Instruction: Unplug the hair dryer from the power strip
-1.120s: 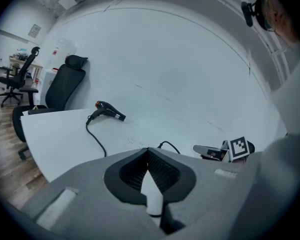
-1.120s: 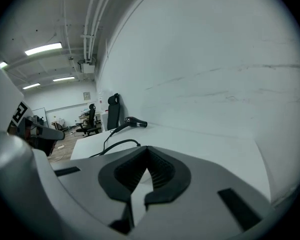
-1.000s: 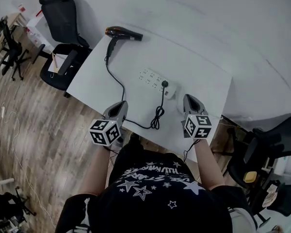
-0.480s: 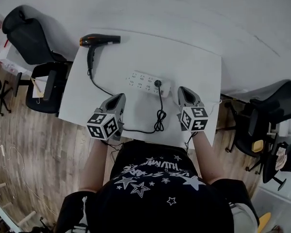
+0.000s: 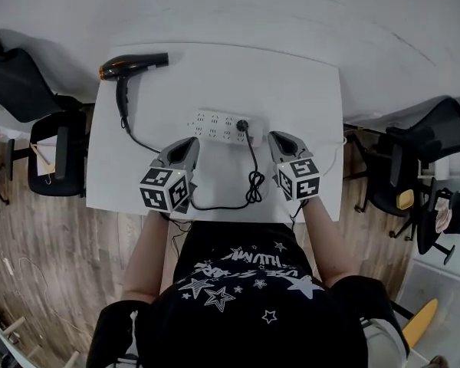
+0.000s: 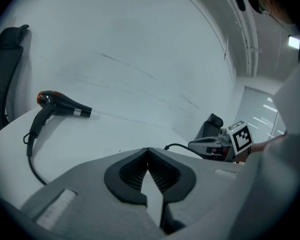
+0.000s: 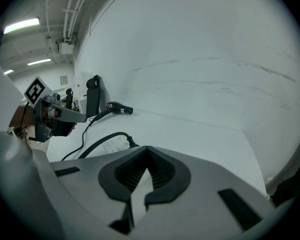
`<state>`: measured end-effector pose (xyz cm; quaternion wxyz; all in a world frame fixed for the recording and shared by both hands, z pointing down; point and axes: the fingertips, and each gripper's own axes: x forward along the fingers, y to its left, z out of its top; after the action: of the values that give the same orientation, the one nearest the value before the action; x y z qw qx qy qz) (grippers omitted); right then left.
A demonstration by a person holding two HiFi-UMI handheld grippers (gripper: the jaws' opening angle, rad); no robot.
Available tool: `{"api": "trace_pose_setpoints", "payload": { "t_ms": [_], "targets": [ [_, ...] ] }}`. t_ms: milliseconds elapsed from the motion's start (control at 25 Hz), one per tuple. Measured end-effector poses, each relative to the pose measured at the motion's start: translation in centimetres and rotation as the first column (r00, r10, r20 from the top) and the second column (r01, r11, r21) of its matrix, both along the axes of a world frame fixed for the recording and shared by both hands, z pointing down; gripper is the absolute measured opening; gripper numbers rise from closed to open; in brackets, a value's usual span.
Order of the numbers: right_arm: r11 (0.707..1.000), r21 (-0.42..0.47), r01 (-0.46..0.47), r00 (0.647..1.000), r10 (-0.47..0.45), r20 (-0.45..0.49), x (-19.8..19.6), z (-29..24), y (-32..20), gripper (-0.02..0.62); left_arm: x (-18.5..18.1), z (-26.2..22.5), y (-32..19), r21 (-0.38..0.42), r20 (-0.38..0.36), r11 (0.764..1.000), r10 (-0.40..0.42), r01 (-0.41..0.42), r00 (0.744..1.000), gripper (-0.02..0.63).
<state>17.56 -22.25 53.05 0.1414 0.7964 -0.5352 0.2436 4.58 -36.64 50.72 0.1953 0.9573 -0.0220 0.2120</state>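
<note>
A black hair dryer (image 5: 132, 64) lies at the far left corner of the white table (image 5: 307, 90). Its black cord runs to a bundled loop (image 5: 254, 187) near the front edge and up to a plug (image 5: 242, 126) seated in the white power strip (image 5: 215, 126). My left gripper (image 5: 192, 142) is shut and empty, just in front of the strip's left end. My right gripper (image 5: 274, 136) is shut and empty beside the strip's right end. The left gripper view shows the dryer (image 6: 60, 104) beyond shut jaws (image 6: 148, 150). The right gripper view shows the strip (image 7: 113, 144) past shut jaws (image 7: 147, 149).
Black office chairs stand left (image 5: 55, 153) and right (image 5: 418, 156) of the table on a wooden floor. A pale wall (image 5: 291, 14) rises directly behind the table. The table's right edge (image 5: 341, 167) is close to my right gripper.
Both grippers have come further in over the table toward the power strip, the left one more than the right. The head view has swung, so the table now sits square. Jaws stay shut.
</note>
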Motion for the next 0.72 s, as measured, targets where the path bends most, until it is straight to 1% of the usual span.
{"api": "trace_pose_setpoints", "payload": {
  "t_ms": [160,400,520,640,680,720],
  "targets": [
    [0.999,-0.033,0.005,1.0,-0.005,0.002,0.0,0.8,-0.2,0.009,1.4,1.4,0.4,0.0,0.028,0.998,0.064,-0.064,0.998,0.008],
    [0.997,-0.07,0.03,0.999,-0.029,0.016,0.2,1.5,-0.3,0.009,2.7,3.3,0.6,0.001,0.073,0.992,0.123,-0.124,0.99,0.008],
    [0.992,-0.092,0.082,0.997,-0.08,0.019,0.2,1.8,-1.1,0.01,3.4,4.2,0.8,0.024,0.102,0.987,0.155,-0.158,0.983,0.008],
    [0.98,-0.136,0.144,0.99,-0.144,0.013,-0.1,2.6,-2.0,0.011,4.1,5.1,0.9,0.032,0.132,0.984,0.167,-0.173,0.977,0.008],
    [0.975,-0.15,0.163,0.987,-0.163,0.011,-0.1,2.9,-2.3,0.031,4.4,5.3,0.9,0.033,0.139,0.984,0.166,-0.172,0.976,0.008],
    [0.97,-0.161,0.181,0.983,-0.181,0.013,-0.1,3.2,-2.6,0.097,4.6,5.5,0.9,0.037,0.145,0.984,0.166,-0.173,0.975,0.008]
  ]
}}
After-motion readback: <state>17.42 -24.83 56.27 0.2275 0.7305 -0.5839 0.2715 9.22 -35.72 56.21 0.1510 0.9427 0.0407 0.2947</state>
